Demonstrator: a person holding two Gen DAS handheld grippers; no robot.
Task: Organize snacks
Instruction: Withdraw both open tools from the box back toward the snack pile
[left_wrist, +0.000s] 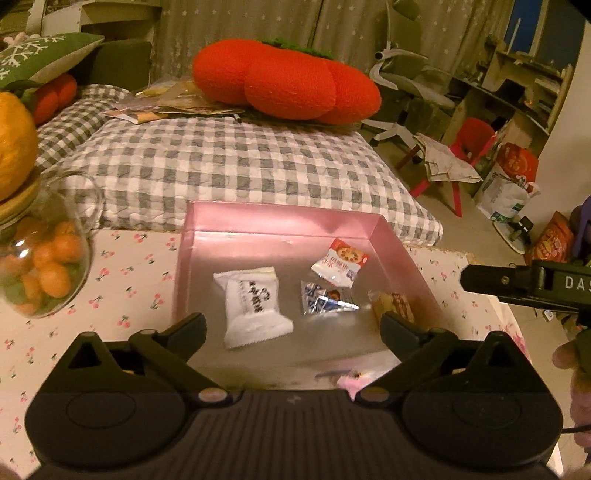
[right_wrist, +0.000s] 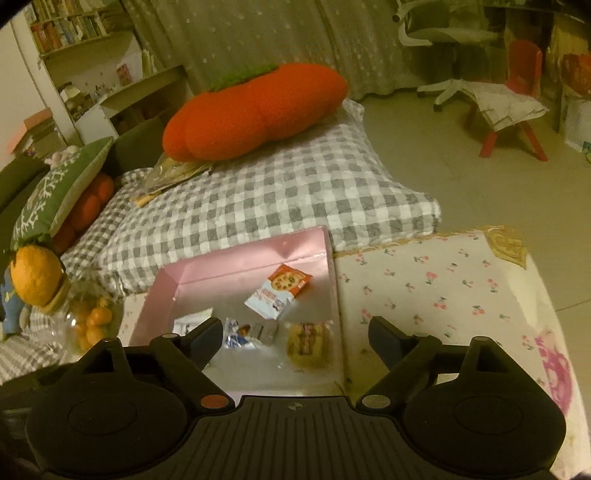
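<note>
The pink box (left_wrist: 280, 221) is seen open on the counter (left_wrist: 129, 280), which is covered by a cherry-print cloth, just in front of a grey checked quilt (left_wrist: 229, 162).

Four snacks are counted on the box floor. A white packet (left_wrist: 255, 306) with dark lettering lies left of centre. A red-and-white packet (left_wrist: 340, 262) lies toward the far right corner. A silver-blue wrapper (left_wrist: 325, 299) sits between them (crumpled, print not legible). A yellowish cake packet (left_wrist: 395, 306) rests against the right wall; in the left wrist view it is partly covered by a finger.

The left gripper (left_wrist: 293, 326) is held over the near part of the box, jaws wide, nothing between them. The near edge of the box is hidden by the gripper body.

The right gripper (right_wrist: 291, 338) is held over the box's near right side, jaws wide and empty. Its left finger (right_wrist: 203, 339) hides most of the white packet (right_wrist: 192, 321). In the left wrist view one right finger enters from the right edge, cut off by the frame.

A glass jar (left_wrist: 48, 266) of small orange fruits stands at the left of the box, blurred and cut by the frame. A red pumpkin-shaped cushion (left_wrist: 288, 85) lies on the quilt, with papers beside it that cannot be read.
</note>
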